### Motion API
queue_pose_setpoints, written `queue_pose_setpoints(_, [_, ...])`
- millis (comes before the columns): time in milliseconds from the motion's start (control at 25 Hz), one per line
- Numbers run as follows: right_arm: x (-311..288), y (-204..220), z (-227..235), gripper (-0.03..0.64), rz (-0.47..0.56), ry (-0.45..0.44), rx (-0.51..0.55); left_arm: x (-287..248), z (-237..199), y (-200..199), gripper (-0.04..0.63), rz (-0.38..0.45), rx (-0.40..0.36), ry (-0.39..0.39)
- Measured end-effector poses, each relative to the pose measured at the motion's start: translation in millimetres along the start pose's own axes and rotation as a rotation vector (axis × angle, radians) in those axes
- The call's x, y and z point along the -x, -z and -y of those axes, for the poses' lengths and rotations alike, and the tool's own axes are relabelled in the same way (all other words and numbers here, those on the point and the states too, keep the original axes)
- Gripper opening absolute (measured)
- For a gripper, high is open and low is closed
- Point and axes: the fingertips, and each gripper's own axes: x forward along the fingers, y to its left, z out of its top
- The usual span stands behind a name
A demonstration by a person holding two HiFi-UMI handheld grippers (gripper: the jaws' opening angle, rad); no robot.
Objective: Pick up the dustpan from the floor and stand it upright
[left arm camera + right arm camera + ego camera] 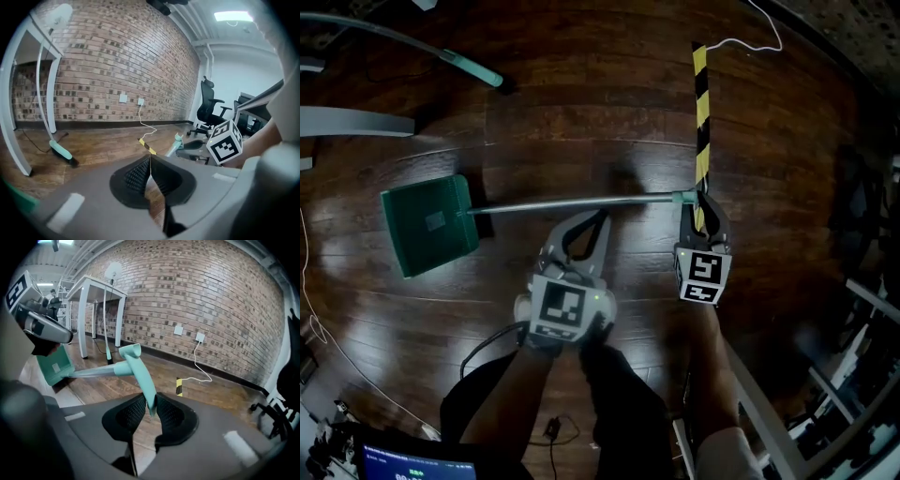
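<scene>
The dustpan has a green pan [429,225] at the left and a long metal shaft [581,202] running right to a teal grip [684,197]. My right gripper [703,211] is shut on that teal grip [140,376], which stands up between its pads, with the pan [54,366] out to its left. Whether the pan touches the wooden floor I cannot tell. My left gripper [598,221] hovers just on the near side of the shaft's middle without touching it. Its pads meet with nothing between them [150,159].
A yellow-and-black tape strip [702,122] lies on the floor beyond the right gripper, with a white cable [750,42] past it. A teal-ended pole [473,70] lies at the far left. A white table [98,287] and brick wall stand behind, office chairs [208,110] to the right.
</scene>
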Motion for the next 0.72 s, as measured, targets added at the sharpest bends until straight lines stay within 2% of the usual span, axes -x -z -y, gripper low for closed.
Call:
queue_pose_setpoints(200, [46.4, -73.5, -9.7, 0.092, 0.028, 0.006, 0.044, 52.1, -14.8, -59.0, 0.002, 0.015, 0.016, -0.039])
queue_pose_setpoints(400, [94.9, -139.8, -25.0, 0.100, 0.041, 0.013, 0.138, 108.7, -33.7, -117.0, 0.002, 0.055, 0.016, -0.080])
queue_pose_setpoints(720, [150.1, -226.7, -57.2, 0.109, 0.098, 0.046, 0.299, 185.0, -74.4, -186.5, 0.002, 0.123, 0.006, -0.159])
